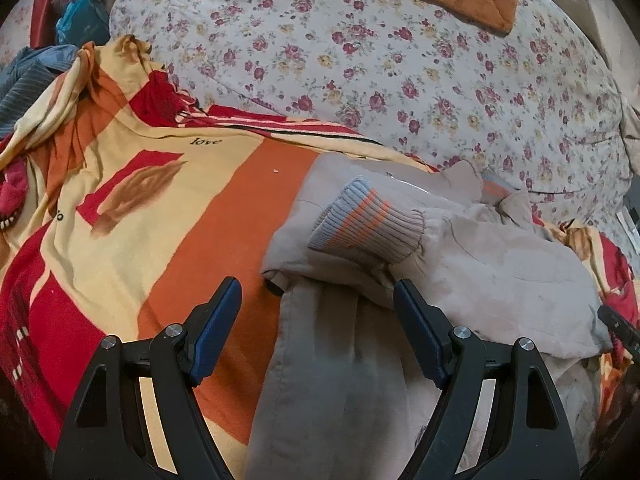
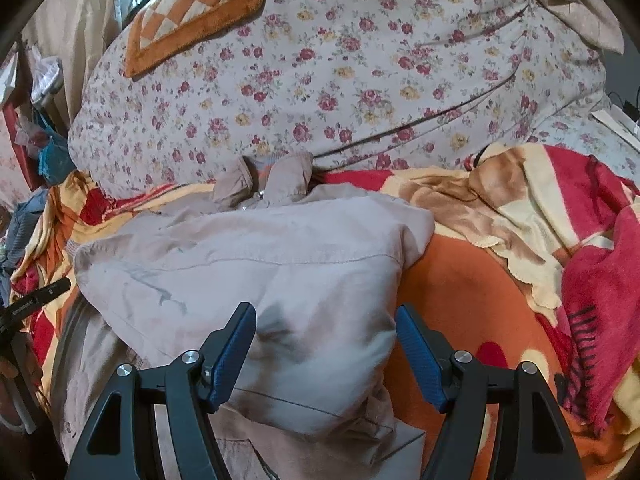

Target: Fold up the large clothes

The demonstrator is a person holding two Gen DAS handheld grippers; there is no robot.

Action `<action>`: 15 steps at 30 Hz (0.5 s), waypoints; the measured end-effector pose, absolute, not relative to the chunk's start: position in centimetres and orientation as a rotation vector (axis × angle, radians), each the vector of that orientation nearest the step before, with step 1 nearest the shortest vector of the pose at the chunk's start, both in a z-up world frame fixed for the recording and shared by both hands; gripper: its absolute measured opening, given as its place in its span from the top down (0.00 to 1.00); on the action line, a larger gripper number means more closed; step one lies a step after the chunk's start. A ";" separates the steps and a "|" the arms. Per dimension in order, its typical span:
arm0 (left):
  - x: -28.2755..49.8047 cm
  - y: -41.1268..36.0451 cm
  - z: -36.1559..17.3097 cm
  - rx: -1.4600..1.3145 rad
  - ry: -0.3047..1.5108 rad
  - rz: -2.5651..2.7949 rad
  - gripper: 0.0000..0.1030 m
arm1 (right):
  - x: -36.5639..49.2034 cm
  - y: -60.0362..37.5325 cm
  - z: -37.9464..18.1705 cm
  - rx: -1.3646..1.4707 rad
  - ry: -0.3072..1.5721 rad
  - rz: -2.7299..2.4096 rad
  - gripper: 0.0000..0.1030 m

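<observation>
A beige jacket lies folded on an orange, red and yellow blanket. One sleeve crosses its front, ending in a ribbed cuff with grey-blue and orange stripes. My left gripper is open over the jacket's left edge, one pad above the blanket and the other above the cloth. In the right wrist view the jacket bulges up as a thick fold. My right gripper stands open over its right edge, with the fold between the fingers and below them.
A floral quilt is heaped behind the jacket, with an orange checkered cushion on top. The blanket is bunched at the right. Clothes and bags pile up at the far left.
</observation>
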State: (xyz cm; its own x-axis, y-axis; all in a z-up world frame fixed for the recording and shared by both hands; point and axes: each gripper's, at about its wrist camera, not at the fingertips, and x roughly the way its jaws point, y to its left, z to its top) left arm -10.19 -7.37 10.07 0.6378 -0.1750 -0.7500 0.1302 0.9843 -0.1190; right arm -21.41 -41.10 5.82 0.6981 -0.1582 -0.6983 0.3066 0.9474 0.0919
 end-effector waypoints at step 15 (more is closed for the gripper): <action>-10.3 -7.1 10.2 -0.054 0.855 -0.180 0.23 | -21.6 -41.2 5.9 0.183 0.710 -0.282 0.27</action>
